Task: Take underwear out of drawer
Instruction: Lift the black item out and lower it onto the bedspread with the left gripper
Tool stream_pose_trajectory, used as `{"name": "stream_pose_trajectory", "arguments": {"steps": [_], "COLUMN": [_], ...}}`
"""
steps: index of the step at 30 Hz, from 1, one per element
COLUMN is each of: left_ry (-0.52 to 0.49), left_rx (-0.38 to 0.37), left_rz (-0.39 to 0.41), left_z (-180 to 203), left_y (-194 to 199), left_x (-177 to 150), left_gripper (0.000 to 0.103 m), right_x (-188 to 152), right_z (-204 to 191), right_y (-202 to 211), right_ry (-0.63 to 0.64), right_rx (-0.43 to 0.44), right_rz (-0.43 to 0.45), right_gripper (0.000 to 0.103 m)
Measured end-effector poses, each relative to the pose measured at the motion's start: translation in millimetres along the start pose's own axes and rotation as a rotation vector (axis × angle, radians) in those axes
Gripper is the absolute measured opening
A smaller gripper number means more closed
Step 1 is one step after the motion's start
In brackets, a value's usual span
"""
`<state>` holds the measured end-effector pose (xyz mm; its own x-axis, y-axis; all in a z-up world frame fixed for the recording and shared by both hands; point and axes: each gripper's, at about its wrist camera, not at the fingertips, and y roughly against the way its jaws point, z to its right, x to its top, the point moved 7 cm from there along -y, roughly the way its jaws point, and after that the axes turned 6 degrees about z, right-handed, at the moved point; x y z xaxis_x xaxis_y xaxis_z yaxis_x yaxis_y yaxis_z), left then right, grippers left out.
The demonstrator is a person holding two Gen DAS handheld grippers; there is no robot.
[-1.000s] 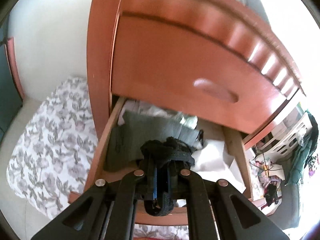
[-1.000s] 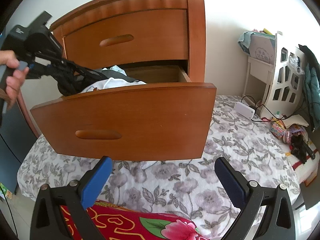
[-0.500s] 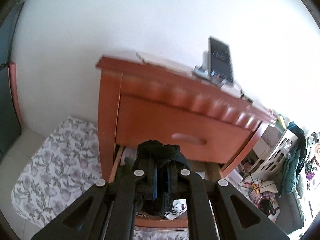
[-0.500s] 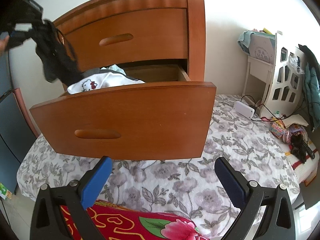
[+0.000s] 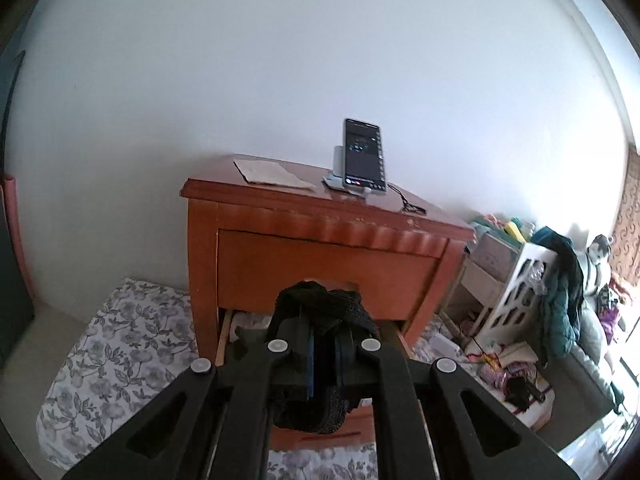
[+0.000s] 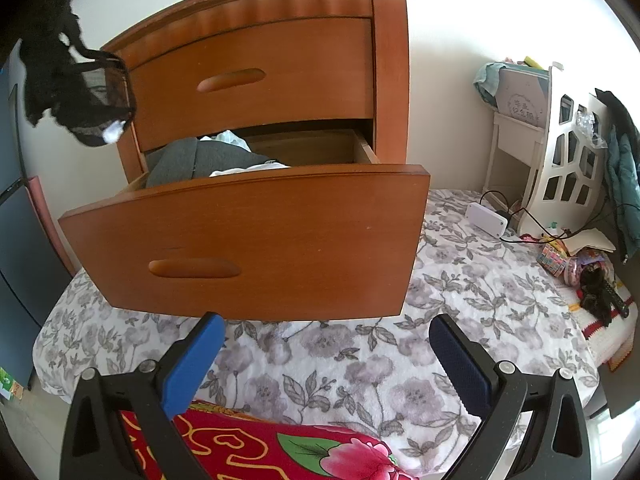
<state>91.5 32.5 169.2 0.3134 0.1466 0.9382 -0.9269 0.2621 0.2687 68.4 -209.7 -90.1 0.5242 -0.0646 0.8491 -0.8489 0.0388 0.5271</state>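
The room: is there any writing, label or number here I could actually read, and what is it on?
None reads clearly.
Phone screen on the nightstand: icons and text, too small.
Pale card on the white shelf: round emblem with characters, too blurred.
Colourful box on the bed: print too small.

No text readable with certainty. Pale board (image 6: 522,98) on the white shelf (image 6: 516,148) carries printed characters inside a round emblem, too small to read. Phone (image 5: 363,156) on the nightstand (image 5: 320,208) shows a lit screen, its content illegible.
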Motion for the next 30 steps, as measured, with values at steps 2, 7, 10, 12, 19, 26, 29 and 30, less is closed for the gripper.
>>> {"name": "stream_pose_trajectory", "arguments": {"steps": [2,7,10,12,19,26,29,30], "left_ry": [-0.022,-0.026,-0.021,-0.022,-0.029,-0.040,-0.039,-0.038], "left_rx": [-0.008,-0.032,-0.046,-0.047,-0.005,0.030,0.050,0.053], "left_rz": [-0.012,-0.060,-0.116,-0.149,-0.283,-0.433,-0.488,-0.502], "left_z": [3,5,6,7,4,-2,-4,-4], "left_y": [6,12,8,4,-16,-50,-65,-70], "left_x": [-10,-40,-62,-74,-128,-185,-208,-214], "left_gripper": [0.007,0.007,0.007,0.007,0.007,0.007,0.007,0.007], "right_x": [0,0,0,0,0,0,0,0], "right_z": [0,0,0,1,1,1,1,1], "right_y": [0,0,1,1,1,0,0,0], "right_ry": [0.001,0.000,-0.001,-0.002,-0.004,-0.004,-0.004,-0.004], "right_rx": [-0.001,-0.001,-0.003,-0.004,-0.005,-0.006,-0.005,-0.005], "right_rz": [0.000,0.000,-0.001,-0.002,-0.002,-0.003,-0.003,-0.002], "right_gripper": [0.103,0.103,0.103,0.103,0.103,0.103,0.103,0.103]}}
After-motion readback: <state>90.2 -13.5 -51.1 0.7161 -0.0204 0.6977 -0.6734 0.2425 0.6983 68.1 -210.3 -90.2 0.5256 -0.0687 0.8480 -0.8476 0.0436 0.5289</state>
